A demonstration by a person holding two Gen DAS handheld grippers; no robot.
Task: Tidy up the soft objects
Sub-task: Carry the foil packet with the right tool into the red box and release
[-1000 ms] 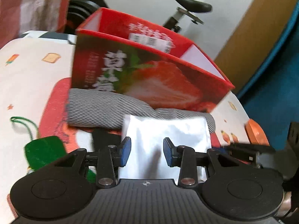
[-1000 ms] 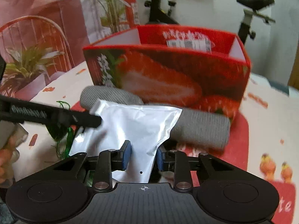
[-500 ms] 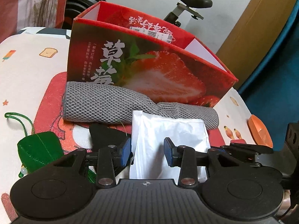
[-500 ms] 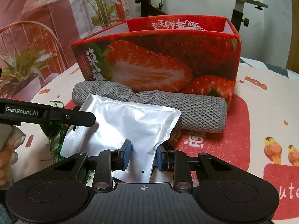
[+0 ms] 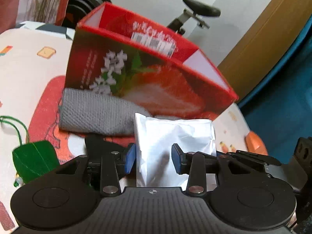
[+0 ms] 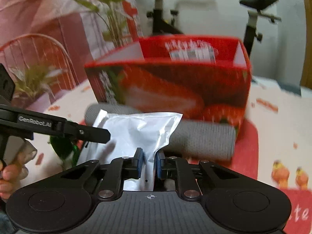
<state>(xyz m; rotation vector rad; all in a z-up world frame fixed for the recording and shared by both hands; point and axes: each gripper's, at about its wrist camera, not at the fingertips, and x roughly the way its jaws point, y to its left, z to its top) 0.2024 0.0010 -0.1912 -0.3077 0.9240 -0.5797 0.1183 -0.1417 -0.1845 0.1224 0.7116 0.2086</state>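
We see a white pouch [image 6: 140,134] lying in front of the red strawberry box [image 6: 175,89], partly over the grey rolled towel [image 6: 202,138] that rests against the front wall of the box. The right gripper [image 6: 149,164] has its jaws almost together; they have just been closing, and the lower edge of the pouch is pinched between the two blue pads. The pouch stands up from these jaws and leans toward the box.

In the left wrist view the pouch [image 5: 175,146] lies between the jaws of the left gripper [image 5: 153,160], in front of the box [image 5: 148,81]. These jaws are apart. The left pad is just beside the left edge of the pouch, and the right pad stands over the face of the pouch; we cannot tell if either pad touches it.

A green pouch with a cord [image 5: 34,159] lies on the bench [image 5: 23,74], to the left of the box and the towel [image 5: 95,115].
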